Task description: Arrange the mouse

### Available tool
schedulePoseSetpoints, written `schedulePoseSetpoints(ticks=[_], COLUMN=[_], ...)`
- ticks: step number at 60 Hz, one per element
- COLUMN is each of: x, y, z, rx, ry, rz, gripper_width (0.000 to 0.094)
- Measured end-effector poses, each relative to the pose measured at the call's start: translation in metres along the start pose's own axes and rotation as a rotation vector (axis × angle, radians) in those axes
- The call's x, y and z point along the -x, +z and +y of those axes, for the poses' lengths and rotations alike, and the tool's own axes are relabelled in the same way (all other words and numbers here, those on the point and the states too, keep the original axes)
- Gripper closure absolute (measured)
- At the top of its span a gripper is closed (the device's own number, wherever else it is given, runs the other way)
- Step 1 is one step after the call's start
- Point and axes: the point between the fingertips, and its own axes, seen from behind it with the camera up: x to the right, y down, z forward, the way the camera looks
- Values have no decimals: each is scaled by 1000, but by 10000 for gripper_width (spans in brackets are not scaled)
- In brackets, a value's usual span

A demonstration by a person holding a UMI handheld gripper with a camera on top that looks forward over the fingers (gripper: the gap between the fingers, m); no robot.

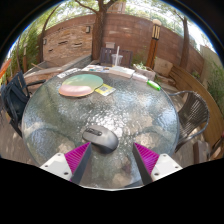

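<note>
Tongs reach low and level over the near edge of a round glass bench, fingers spread wide with magenta pads apart. The grey mouse lies on the glass near that edge, just ahead of the fingers, untouched. Toward the far edge sit a plate and a yellow-green pad; chairs and a brick wall surround the patio

Your open gripper has bare glass table all around; only the mouse sits just ahead. Plate and yellow pad lie well beyond.
</note>
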Motion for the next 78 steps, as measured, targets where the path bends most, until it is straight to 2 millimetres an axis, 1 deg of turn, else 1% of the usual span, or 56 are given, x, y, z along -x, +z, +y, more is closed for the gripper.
schedulePoseSetpoints(ticks=[1, 6, 7, 12, 17, 20, 24, 29, 39, 44, 46, 49, 54, 56, 60, 61, 65, 66, 68, 72, 75, 77, 78], x=[2, 0, 0, -3, -5, -4, 2, 3, 4, 2, 1, -3, -12, -21, -31, -37, -40, -42, -38, -24, -3, 16, 24], y=[5, 17, 23, 35, 48, 54, 59, 60, 60, 58, 56, 50, 36, 31, 22, 17, 11, 9, 10, 15, 30, 42, 51], z=[-3, -18, -24, -35, -42, -43, -43, -46, -48, -48, -51, -60, -94, -115, -164, -181, -236, -253, -280, -329, -351, -361, -365], rx=[-1, -10, -14, -18, -15, -4, 12, 13, 18, 33, 34, 28, -11, -40, -114, -133, -220, -241, -285, -344, -371, -372, -367], ry=[-3, -5, -4, 5, 22, 31, 45, 46, 51, 68, 80, 88, 120, 148, 190, 198, 217, 224, 238, 244, 233, 225, 223], rz=[-11, -29, -29, -30, -32, -35, -53, -49, -25, 9, 26, 54, 120, 146, 192, 204, 233, 236, 235, 218, 191, 170, 156], gripper_width=[74, 96, 96, 99, 149, 218, 398, 408, 522, 543, 543, 562, 561, 561, 561, 560, 561, 561, 562, 561, 562, 563, 563])
